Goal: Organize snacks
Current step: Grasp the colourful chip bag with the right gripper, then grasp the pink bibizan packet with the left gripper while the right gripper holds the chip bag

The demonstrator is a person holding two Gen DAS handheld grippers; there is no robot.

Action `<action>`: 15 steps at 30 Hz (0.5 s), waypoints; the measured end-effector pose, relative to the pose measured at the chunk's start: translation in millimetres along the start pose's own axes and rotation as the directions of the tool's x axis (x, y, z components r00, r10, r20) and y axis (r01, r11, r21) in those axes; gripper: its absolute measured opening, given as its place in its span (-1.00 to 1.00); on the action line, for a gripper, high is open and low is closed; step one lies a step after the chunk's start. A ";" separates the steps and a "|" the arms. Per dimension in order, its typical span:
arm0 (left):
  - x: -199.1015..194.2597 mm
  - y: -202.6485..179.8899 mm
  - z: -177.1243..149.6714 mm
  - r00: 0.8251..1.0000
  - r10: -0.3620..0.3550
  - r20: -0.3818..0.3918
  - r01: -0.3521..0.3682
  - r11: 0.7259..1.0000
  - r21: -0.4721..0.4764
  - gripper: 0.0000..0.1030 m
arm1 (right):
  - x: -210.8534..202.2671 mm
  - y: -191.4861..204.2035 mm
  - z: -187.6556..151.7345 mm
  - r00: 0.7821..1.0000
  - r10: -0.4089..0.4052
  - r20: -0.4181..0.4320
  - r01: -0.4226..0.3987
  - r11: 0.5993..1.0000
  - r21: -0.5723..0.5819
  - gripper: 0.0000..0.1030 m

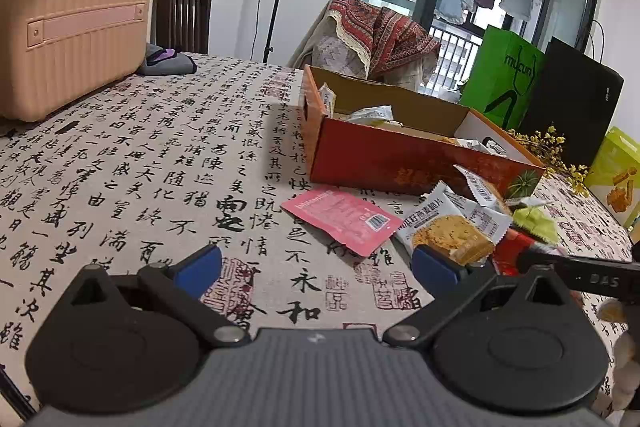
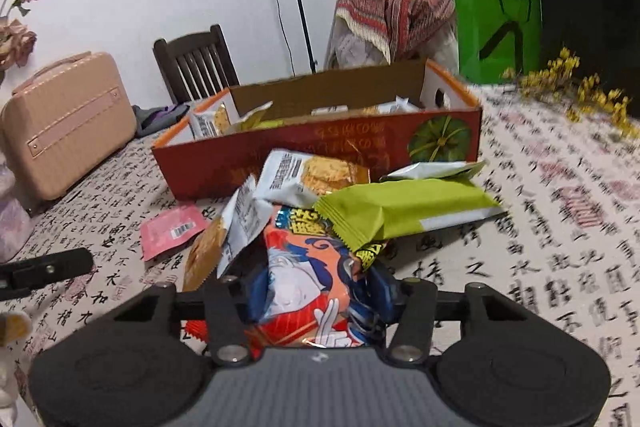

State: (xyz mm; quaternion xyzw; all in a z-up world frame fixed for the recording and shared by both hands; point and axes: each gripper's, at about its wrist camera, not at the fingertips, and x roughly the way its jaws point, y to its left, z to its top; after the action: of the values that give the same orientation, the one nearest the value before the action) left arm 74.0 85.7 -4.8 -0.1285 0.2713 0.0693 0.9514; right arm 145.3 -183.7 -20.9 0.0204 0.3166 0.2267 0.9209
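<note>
An open red cardboard box [image 1: 400, 163] [image 2: 280, 163] holds several snack packets. In front of it lie a pink packet [image 1: 344, 219] [image 2: 172, 229], white-and-orange biscuit packets [image 1: 452, 227] [image 2: 308, 179] and a green packet [image 2: 404, 211] [image 1: 536, 219]. My left gripper [image 1: 316, 267] is open and empty over the cloth, left of the pile. My right gripper [image 2: 316, 295] is shut on an orange cartoon snack packet [image 2: 308, 279], just in front of the pile; its dark arm [image 1: 580, 271] shows in the left wrist view.
A pink suitcase [image 1: 68, 23] [image 2: 64, 123] stands at the table's left, with a dark chair [image 1: 182, 13] behind it. A green bag [image 1: 504, 79] [image 2: 496, 19], a black bag [image 1: 572, 107], yellow flowers [image 2: 580, 95] and a yellow-green box [image 1: 616, 175] stand at the right.
</note>
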 end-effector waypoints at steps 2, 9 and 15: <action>0.5 -1.5 0.1 1.000 -0.003 0.000 0.003 1.000 0.004 1.00 | -9.7 -1.2 0.1 1.000 0.005 0.028 -0.005 1.000 -0.010 -0.02; -3.7 -8.5 -0.1 1.000 -0.005 0.005 0.005 1.000 0.019 1.00 | -48.8 -7.1 8.5 0.989 0.013 0.146 -0.009 1.000 -0.028 -0.02; -6.9 -14.0 -0.2 1.000 -0.006 0.005 0.005 0.999 0.031 1.00 | -74.9 -15.6 17.9 0.970 -0.023 0.244 0.031 0.999 -0.031 -0.02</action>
State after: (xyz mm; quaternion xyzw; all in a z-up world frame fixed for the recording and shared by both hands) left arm 70.9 71.8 1.6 -0.1141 0.2695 0.0627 0.9541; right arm 110.0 -228.0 33.6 0.0277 0.1975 0.2154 0.9559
